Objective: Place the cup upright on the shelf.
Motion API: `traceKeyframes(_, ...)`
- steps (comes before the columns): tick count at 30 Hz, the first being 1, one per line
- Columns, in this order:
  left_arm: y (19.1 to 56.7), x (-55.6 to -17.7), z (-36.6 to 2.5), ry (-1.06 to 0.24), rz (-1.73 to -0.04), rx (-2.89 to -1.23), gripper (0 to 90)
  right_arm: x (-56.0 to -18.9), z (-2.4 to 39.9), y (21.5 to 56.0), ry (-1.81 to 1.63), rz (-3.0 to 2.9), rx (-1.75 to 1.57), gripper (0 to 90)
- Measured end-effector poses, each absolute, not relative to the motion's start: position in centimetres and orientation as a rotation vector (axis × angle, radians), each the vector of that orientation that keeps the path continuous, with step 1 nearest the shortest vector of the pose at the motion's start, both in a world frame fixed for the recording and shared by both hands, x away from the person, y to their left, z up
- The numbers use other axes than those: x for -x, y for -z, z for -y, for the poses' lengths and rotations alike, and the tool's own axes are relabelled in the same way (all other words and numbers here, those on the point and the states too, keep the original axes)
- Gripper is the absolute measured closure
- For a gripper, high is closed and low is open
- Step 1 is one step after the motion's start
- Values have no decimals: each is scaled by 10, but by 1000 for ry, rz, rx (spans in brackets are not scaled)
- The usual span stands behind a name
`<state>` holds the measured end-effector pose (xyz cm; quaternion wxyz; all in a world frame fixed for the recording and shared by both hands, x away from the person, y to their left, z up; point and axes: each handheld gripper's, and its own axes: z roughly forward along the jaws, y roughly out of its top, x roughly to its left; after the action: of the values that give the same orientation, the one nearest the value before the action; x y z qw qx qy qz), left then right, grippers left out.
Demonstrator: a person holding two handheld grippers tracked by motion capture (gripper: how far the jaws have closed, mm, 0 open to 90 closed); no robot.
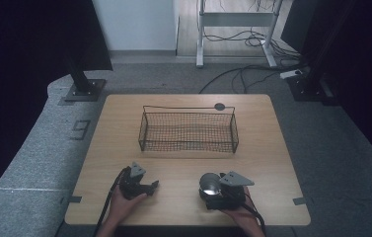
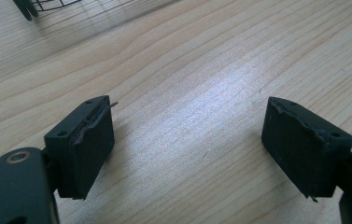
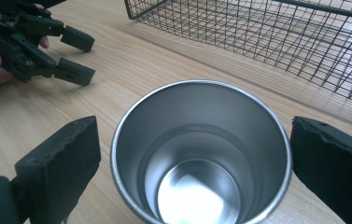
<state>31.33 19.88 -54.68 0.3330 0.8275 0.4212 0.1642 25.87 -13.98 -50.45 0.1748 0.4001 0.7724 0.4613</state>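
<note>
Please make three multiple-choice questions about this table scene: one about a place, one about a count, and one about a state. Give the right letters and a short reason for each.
1. Where does the steel cup stand?
A. inside the wire basket
B. on the table between the jaws of the right gripper
C. beside the left gripper

2. How many cups are on the table?
A. one
B. two
C. three

3. What is the state of the left gripper?
A. shut on the cup
B. shut with nothing in it
C. open with nothing between the jaws

Answers:
1 B, the right gripper view shows the cup upright between the two jaws of the right gripper, with a gap on each side.
2 A, the high view shows a single cup, and the wire basket holds nothing.
3 C, the left gripper view shows bare wood between jaws set wide apart.
</note>
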Motion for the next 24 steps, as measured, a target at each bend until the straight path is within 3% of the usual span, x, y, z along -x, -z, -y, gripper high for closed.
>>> traceKeyframes(8, 547, -313, -199, -429, -1100, -2162, 170, -265, 130, 511, -1274, -2206, -1123, 25)
traceKeyframes(14, 547, -313, -199, -430, -1100, -2163, 170, -265, 128, 513, -1251, -2182, -1112, 123)
traceKeyframes(24, 547, -313, -199, -430, -1100, -2163, 170, -266, 130, 511, -1234, -2201, -1104, 131)
